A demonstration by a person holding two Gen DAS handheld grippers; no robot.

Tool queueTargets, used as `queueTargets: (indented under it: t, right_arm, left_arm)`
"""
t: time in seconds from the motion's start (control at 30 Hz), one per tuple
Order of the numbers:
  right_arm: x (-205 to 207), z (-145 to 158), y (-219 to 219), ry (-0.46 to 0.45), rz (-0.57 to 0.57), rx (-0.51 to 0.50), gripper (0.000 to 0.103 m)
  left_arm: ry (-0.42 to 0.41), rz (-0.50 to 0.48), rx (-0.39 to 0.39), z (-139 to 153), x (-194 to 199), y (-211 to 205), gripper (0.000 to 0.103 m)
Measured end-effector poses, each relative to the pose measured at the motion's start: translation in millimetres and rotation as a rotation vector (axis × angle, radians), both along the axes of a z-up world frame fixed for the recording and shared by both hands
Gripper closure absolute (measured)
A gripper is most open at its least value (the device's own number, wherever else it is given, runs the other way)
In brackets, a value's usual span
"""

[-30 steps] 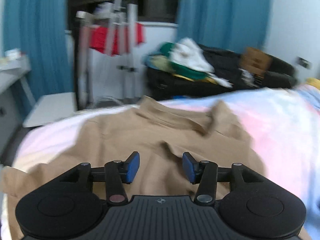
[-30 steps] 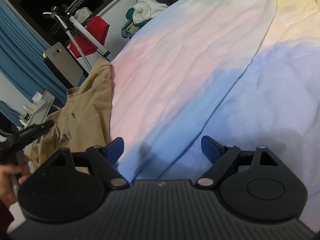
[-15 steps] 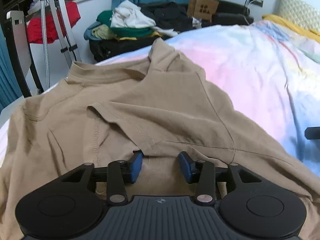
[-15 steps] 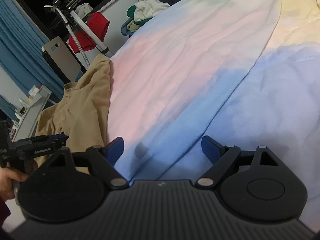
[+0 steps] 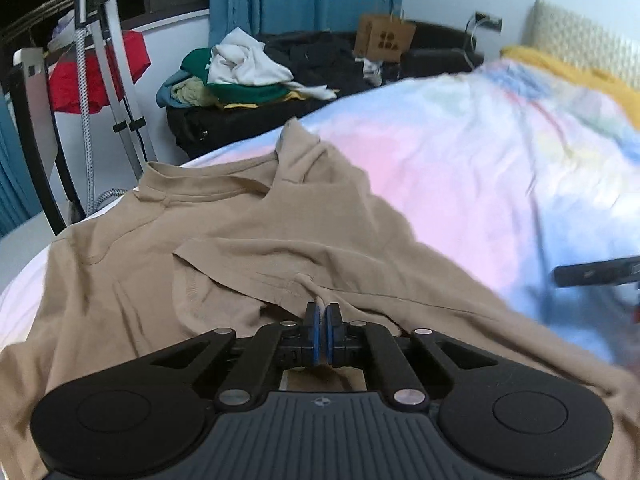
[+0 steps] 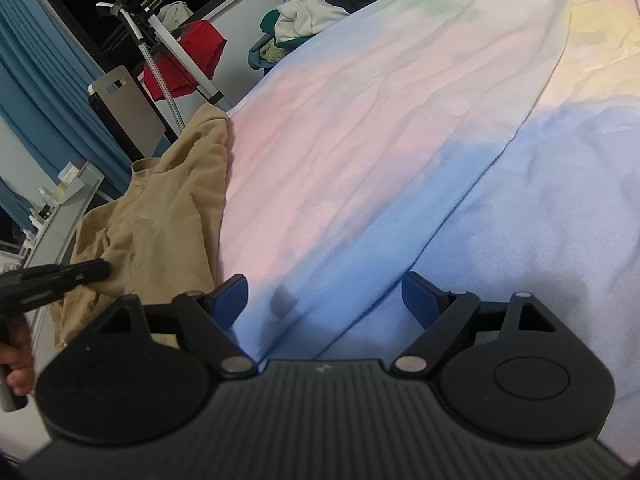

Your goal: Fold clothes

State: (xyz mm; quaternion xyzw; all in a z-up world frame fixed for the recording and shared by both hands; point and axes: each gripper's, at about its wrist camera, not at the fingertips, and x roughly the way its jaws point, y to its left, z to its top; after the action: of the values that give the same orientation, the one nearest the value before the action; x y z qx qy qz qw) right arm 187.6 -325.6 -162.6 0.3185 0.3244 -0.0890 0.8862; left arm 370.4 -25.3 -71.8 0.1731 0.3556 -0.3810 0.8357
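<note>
A tan T-shirt (image 5: 248, 240) lies crumpled on the pastel bedsheet (image 5: 480, 168), collar toward the far edge of the bed. My left gripper (image 5: 321, 314) is shut on a fold of the shirt near a sleeve seam, the cloth pinched between its blue pads. In the right wrist view the same tan T-shirt (image 6: 160, 224) lies at the left edge of the bed, and the left gripper's black fingers (image 6: 76, 272) press onto it. My right gripper (image 6: 324, 300) hangs open over bare blue sheet, with nothing between its fingers.
A pile of clothes (image 5: 240, 76) sits on a dark sofa beyond the bed. A garment steamer stand (image 5: 100, 80) with a red cloth stands at the left, against blue curtains. A brown paper bag (image 5: 384, 38) rests at the back. A yellow blanket (image 5: 568, 72) lies near the headboard.
My left gripper swung toward the shirt's sleeve seam, then closed on a fold of cloth there. The right gripper stayed open over the sheet.
</note>
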Motion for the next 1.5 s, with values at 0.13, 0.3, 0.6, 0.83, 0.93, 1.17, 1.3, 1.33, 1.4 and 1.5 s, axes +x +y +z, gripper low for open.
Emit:
queueTargets:
  t: [0.13, 0.3, 0.6, 0.83, 0.93, 1.17, 1.3, 1.33, 1.4, 1.5]
  right_arm:
    - [-2.0, 2.3, 0.2, -0.004, -0.001, 0.004, 0.018]
    - [-1.6, 2.3, -1.4, -0.010, 0.000, 0.007, 0.018]
    - [-5.9, 18.2, 2.1, -0.054, 0.133, -0.003, 0.018]
    - [-46.9, 52.5, 11.7, -0.117, 0.226, -0.031, 0.018]
    - [-70.4, 71.4, 11.7, -0.145, 0.226, -0.042, 0.018]
    - [-130.1, 96.3, 8.1, -0.202, 0.151, -0.120, 0.018]
    - [-157.1, 92.5, 3.2, -0.198, 0.070, -0.188, 0.018]
    - [-159.0, 89.7, 1.1, -0.194, 0.062, -0.180, 0.018]
    - [-159.9, 83.9, -2.5, -0.184, 0.053, -0.163, 0.018]
    - [-153.3, 75.9, -3.6, -0.163, 0.055, -0.156, 0.018]
  left_arm:
    - [0.009, 0.077, -0.026, 3.7, -8.3, 32.9, 0.099]
    - [0.026, 0.283, -0.023, -25.5, -15.7, 58.6, 0.099]
    - [-0.022, 0.501, -0.072, -27.2, -61.1, 59.1, 0.081]
    - [0.007, 0.597, -0.217, 11.1, -169.1, 72.6, 0.056]
    - [0.056, 0.566, -0.272, 11.0, -216.3, 56.4, 0.055]
    - [0.098, 0.395, -0.306, -14.0, -305.1, -20.8, 0.055]
    - [0.064, 0.328, -0.202, -40.2, -331.6, -74.4, 0.054]
    - [0.062, 0.326, -0.178, -48.0, -335.8, -86.4, 0.053]
    - [0.047, 0.339, -0.134, -62.5, -338.0, -102.9, 0.047]
    - [0.018, 0.351, -0.115, -74.6, -343.2, -117.3, 0.041]
